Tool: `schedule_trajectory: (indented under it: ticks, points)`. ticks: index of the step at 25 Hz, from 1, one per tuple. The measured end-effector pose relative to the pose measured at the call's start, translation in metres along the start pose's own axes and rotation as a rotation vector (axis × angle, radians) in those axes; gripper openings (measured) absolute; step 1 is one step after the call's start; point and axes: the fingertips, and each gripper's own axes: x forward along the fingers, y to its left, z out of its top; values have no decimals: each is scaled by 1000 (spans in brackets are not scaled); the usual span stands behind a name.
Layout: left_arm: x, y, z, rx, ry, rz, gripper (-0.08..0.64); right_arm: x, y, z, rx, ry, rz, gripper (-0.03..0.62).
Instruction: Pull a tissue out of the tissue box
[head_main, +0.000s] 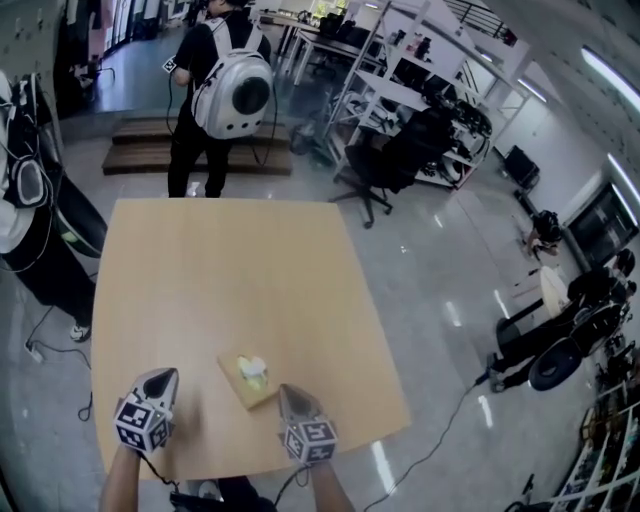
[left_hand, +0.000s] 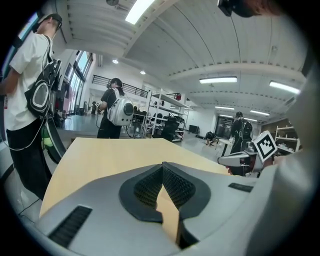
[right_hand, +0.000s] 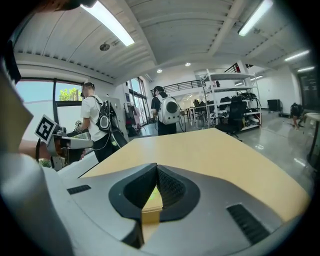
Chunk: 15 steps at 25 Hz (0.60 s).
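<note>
Tissue box (head_main: 249, 379) shows whole only in head view, between left gripper (head_main: 160, 380) and right gripper (head_main: 290, 395) (jaws clenched, empty).

I read this as a big open lab or workshop hall, not a home. Polished grey floor (head_main: 450, 270) throws back the lights. Metal shelving racks (head_main: 400, 75) stand loaded with gear, a black office chair (head_main: 385, 165) just beside them. Long strip lights (right_hand: 112, 22) on a ribbed ceiling; railed upper gallery (left_hand: 130, 89) at the back. A person (head_main: 195, 60) wears a hard white backpack (head_main: 238, 95). The far-right clutter is possibly more equipment, too small to tell. A plain wooden table (head_main: 230, 280) sits mid-floor.
</note>
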Motion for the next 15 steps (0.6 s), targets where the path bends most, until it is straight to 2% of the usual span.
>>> schedule_trajectory:
  ticks: [12, 15]
  points:
    - [13, 3, -9, -23, 39, 17, 6, 27, 1, -21, 42, 83, 66, 12]
    - [11, 5, -7, -26, 41, 24, 6, 30, 8, -23, 32, 97, 87, 49]
